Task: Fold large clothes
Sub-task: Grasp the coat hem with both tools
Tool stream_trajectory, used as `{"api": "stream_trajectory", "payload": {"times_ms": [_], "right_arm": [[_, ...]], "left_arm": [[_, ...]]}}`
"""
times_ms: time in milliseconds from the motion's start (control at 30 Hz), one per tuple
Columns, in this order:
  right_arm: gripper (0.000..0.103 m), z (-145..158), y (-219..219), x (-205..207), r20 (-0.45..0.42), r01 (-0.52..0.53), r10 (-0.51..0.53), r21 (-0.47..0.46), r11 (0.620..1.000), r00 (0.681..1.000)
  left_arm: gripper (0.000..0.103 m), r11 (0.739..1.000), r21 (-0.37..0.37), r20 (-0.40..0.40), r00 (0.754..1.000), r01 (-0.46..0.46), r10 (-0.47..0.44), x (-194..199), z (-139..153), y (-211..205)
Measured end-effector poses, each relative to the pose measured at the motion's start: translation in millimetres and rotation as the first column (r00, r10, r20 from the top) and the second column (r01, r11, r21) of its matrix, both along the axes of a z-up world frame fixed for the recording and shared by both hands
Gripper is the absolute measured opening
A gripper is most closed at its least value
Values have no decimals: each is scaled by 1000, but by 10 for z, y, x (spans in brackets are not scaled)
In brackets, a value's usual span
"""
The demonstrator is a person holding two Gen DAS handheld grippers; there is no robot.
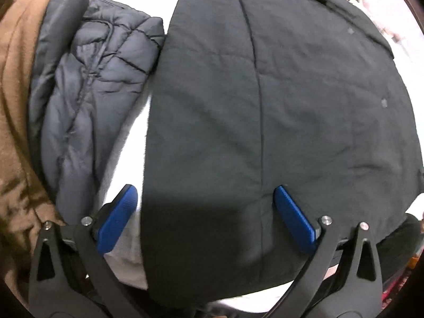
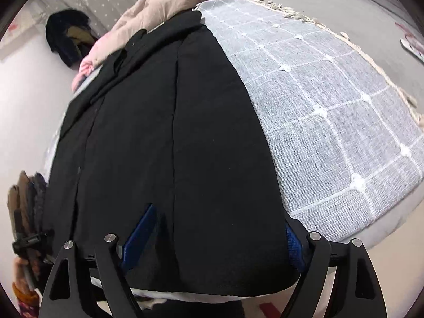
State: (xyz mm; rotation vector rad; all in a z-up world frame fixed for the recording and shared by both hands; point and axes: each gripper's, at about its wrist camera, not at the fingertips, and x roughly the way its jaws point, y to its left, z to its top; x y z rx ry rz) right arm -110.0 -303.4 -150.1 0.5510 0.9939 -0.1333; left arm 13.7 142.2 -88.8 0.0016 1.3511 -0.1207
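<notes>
A large black garment [image 1: 265, 106] lies flat on the bed, with a long seam running down it. My left gripper [image 1: 206, 189] hangs just above its near left edge, jaws wide open. One blue pad [image 1: 119, 220] is over the white sheet and the other is over the cloth, with nothing pinched. In the right wrist view the same black garment [image 2: 172, 145] stretches away from me. My right gripper [image 2: 220, 216] stands open astride its near right corner, its right pad [image 2: 292, 246] at the garment's edge.
A grey quilted jacket [image 1: 87, 84] and a brown garment [image 1: 16, 106] lie left of the black one. A grey-white checked throw [image 2: 318, 106] covers the bed to the right. A beige and pink duvet [image 2: 159, 8] is bunched at the far end. Folded clothes [image 2: 23, 198] sit at the left.
</notes>
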Motion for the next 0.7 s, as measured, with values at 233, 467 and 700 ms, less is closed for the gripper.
{"api": "stream_trajectory", "payload": {"times_ms": [233,467,700], "right_arm": [[38,-139,-63,-9,110,-30,-8,332,943,994],[20,355,66,-167,376,-57,-69,316,947,924],[19,986,179,-360,560,-78,-74,242,967,825]], "left_arm": [[68,946,-325,55,998,-25,45,50,16,330],[14,846,-532,58,996,-21,61,-43,231,331],[13,692,-705,288,954,157,77,-350,1129,346]]}}
